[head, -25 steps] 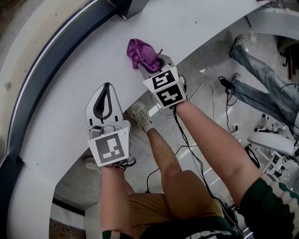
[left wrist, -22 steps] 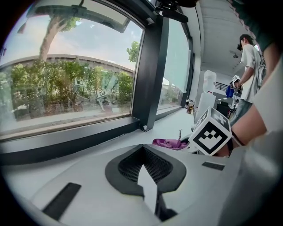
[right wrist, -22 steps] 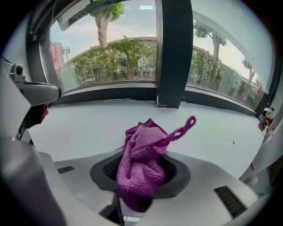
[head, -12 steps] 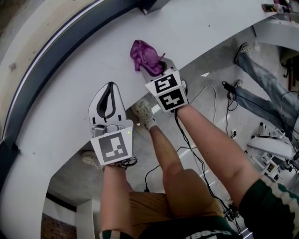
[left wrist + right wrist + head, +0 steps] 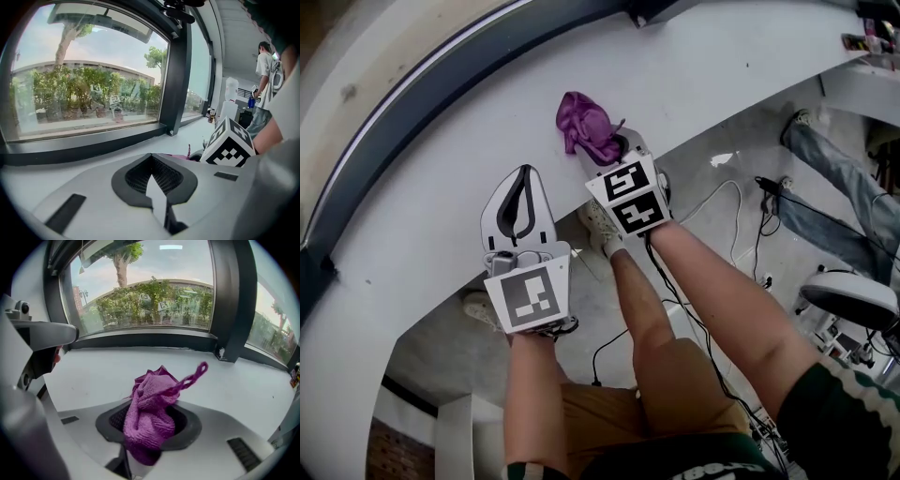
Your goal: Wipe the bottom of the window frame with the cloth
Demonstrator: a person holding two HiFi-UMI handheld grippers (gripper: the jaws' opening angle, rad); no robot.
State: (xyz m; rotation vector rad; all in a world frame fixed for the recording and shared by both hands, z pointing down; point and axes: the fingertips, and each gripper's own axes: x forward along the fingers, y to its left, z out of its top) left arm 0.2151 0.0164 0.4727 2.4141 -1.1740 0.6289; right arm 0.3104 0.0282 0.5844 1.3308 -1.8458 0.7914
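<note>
Grips bunched purple cloth [image 5: 586, 120] in right claw [image 5: 612, 142], wad sticking out ahead of the tips over white window sill [image 5: 722, 66]. Holds left claw [image 5: 519, 178] pinched together, nothing in it, beside and left of right claw. Notes dark bottom window frame [image 5: 441, 86] beyond both claws, apart from cloth.

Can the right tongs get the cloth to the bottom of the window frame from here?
Probably yes: the right tongs are shut on the cloth, and only bare sill lies between it and the frame bottom.
</note>
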